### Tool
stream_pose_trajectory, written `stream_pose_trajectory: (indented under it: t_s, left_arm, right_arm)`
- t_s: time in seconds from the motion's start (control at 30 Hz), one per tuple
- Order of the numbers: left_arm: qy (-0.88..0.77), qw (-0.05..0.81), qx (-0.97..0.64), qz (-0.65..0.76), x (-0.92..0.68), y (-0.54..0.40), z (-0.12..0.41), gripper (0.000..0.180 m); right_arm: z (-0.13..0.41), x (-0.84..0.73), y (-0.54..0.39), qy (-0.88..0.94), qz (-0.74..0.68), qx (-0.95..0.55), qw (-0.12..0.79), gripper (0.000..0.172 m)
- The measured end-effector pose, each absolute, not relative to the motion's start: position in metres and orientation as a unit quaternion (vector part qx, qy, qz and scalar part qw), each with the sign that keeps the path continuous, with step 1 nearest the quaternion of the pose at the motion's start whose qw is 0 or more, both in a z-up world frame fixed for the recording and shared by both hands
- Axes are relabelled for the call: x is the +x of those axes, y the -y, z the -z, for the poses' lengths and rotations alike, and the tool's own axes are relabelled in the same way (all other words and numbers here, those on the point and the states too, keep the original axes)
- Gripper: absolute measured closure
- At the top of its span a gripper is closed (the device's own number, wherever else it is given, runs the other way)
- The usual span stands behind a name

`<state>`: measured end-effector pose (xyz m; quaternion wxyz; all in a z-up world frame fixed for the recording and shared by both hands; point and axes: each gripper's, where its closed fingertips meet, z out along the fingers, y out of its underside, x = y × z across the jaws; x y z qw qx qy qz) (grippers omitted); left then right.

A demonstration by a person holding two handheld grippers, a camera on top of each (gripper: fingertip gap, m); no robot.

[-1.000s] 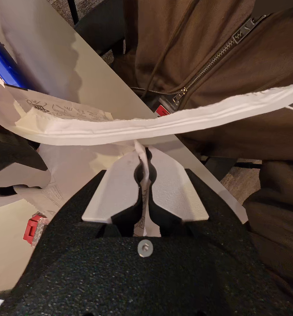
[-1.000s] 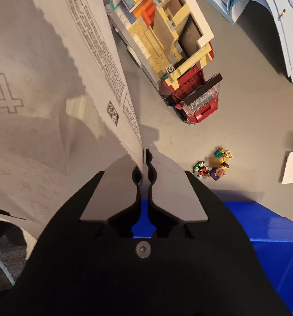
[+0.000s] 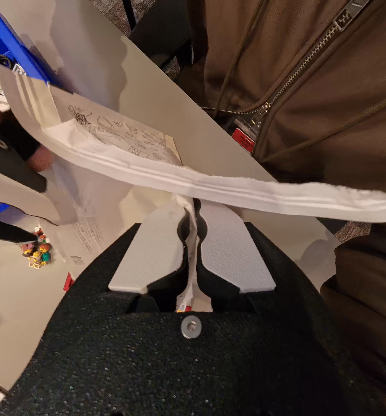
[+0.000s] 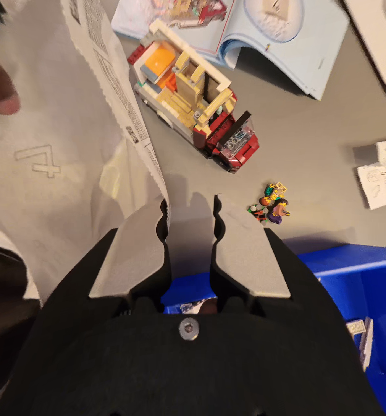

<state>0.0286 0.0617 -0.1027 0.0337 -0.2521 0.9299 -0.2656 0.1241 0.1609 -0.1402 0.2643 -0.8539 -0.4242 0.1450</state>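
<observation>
Pinching thin white paper bag [image 3: 210, 191], left gripper [image 3: 193, 210] jaws closed on its torn edge. Right gripper [image 4: 190, 202] jaws half open, empty, bag edge beside one fingertip. Bag looks light, floppy, tearable; grip near the seam.

**Paper, plastic and matt surfaces**

Your left tool [image 3: 193, 203], grainy black plastic with matt grey fingers, pinches thin crinkled paper bag [image 3: 210, 189]. Beside that bag, the bench [image 4: 300, 139] looks smooth and matt; the brick truck [image 4: 194, 94] on it is glossy plastic.
</observation>
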Motion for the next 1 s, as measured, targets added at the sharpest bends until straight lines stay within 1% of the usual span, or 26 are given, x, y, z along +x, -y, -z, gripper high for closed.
stream_pose_trajectory:
  t_s: [0.07, 0.27, 0.43, 0.53, 0.63, 0.7, 0.77, 0.9, 1.0]
  left_arm:
    - [-0.930, 0.032, -0.247, 0.269, 0.033, -0.061, 0.104, 0.180]
    - [-0.935, 0.022, -0.229, 0.268, 0.049, -0.056, 0.113, 0.180]
    - [-0.938, 0.013, -0.222, 0.266, 0.058, -0.053, 0.118, 0.179]
    - [-0.936, -0.002, -0.222, 0.272, 0.053, -0.049, 0.114, 0.179]
    - [-0.937, -0.019, -0.223, 0.269, 0.045, -0.048, 0.112, 0.180]
    - [-0.937, -0.032, -0.228, 0.264, 0.041, -0.047, 0.112, 0.180]
    - [-0.938, -0.043, -0.231, 0.255, 0.040, -0.048, 0.113, 0.180]
    - [-0.935, -0.047, -0.241, 0.255, 0.047, -0.050, 0.114, 0.180]
    - [-0.931, -0.040, -0.252, 0.261, 0.059, -0.052, 0.118, 0.180]
  right_arm:
    - [0.128, 0.133, -0.159, 0.403, -0.154, -0.852, 0.295, 0.131]
    - [0.096, 0.169, -0.147, 0.341, -0.154, -0.849, 0.373, 0.130]
    - [0.082, 0.209, -0.128, 0.306, -0.124, -0.856, 0.398, 0.127]
    - [0.077, 0.239, -0.116, 0.284, -0.083, -0.864, 0.408, 0.132]
    - [0.076, 0.266, -0.102, 0.258, -0.068, -0.875, 0.403, 0.132]
    - [0.082, 0.301, -0.100, 0.229, -0.007, -0.893, 0.388, 0.131]
    - [0.097, 0.343, -0.098, 0.191, 0.043, -0.915, 0.354, 0.128]
    - [0.124, 0.403, -0.091, 0.103, 0.039, -0.942, 0.317, 0.123]
    - [0.148, 0.421, -0.084, 0.076, 0.015, -0.953, 0.293, 0.118]
